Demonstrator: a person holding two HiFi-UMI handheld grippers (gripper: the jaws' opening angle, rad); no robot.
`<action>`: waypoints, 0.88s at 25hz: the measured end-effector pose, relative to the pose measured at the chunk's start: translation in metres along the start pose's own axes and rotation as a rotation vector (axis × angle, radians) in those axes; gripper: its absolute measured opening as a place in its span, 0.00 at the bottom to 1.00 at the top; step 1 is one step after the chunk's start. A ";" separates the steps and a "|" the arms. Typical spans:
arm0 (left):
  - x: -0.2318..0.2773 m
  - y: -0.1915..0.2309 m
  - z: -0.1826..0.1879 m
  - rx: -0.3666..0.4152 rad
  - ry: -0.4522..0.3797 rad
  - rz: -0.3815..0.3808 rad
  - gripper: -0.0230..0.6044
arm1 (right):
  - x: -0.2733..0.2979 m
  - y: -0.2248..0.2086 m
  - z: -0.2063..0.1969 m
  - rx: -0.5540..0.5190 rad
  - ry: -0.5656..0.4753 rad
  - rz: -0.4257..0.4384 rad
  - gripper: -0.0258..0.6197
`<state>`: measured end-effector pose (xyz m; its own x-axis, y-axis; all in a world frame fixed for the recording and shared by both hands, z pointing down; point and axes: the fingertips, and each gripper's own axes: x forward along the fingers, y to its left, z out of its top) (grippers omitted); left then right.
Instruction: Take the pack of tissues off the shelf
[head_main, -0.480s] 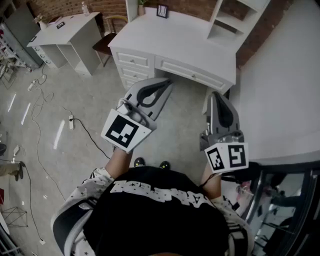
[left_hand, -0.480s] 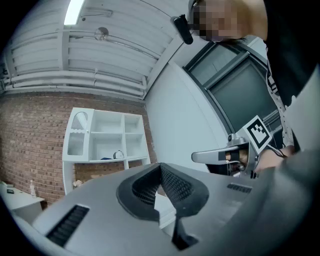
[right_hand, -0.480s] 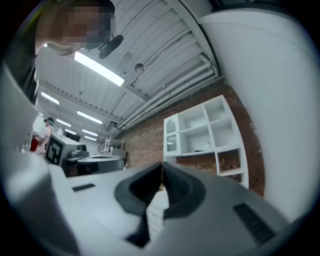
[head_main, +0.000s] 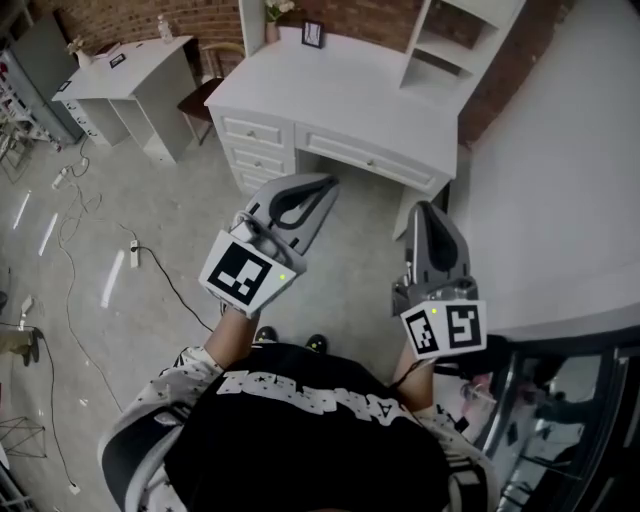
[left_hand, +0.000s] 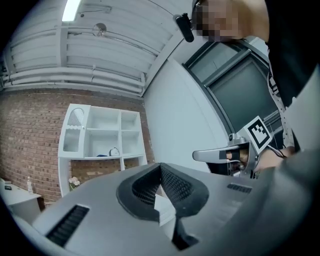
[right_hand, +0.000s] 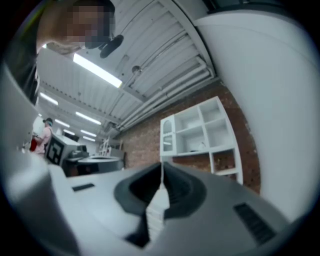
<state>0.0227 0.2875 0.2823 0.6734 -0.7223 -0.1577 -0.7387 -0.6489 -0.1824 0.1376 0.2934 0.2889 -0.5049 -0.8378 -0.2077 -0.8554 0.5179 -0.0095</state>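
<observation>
- Since half a second ago the desk (head_main: 350, 90) and its shelf unit (head_main: 440, 45) have slid lower in the head view. More of the desk's far edge now shows, and both grippers sit slightly lower in that view.
- The marker cubes (head_main: 245, 275) carry black-and-white square patterns. The white print across your black shirt (head_main: 320, 400) is too foreshortened to read.
- You hold both grippers out in front of your chest, cubes nearest you and fingertips aimed at the desk.
- Your left gripper (head_main: 325, 183) angles its tips to the right, while your right gripper (head_main: 425, 208) points almost straight ahead.
- The left fingers are pressed fully together along one seam, with nothing between them.
- The right fingers are likewise closed tight and hold nothing.
- The shelf unit stands well beyond both sets of fingertips, against the brick wall.
- In the left gripper view a small pale object (left_hand: 114, 151) sits in the unit's middle compartment, second row down. It is too small to confirm as the pack of tissues.
- Bare floor lies under and just ahead of your fingertips, up to the desk's drawer fronts.
- A white wall (head_main: 560, 170) runs close along the outer side of the right fingers.
- A cable (head_main: 165, 270) and power strip (head_main: 133, 255) lie on the floor, well out from the left fingers.
</observation>
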 end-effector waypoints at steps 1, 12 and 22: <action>0.001 -0.003 -0.001 -0.008 0.001 0.001 0.09 | -0.003 -0.003 -0.001 0.003 0.000 -0.003 0.09; 0.016 -0.002 -0.002 -0.005 0.007 0.019 0.09 | 0.001 -0.024 -0.001 0.010 -0.012 -0.005 0.09; 0.063 0.008 -0.017 -0.019 -0.020 -0.085 0.09 | 0.017 -0.057 -0.008 0.002 -0.006 -0.089 0.09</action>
<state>0.0586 0.2334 0.2875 0.7342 -0.6594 -0.1615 -0.6789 -0.7124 -0.1778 0.1767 0.2488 0.2935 -0.4264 -0.8794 -0.2118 -0.8966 0.4419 -0.0301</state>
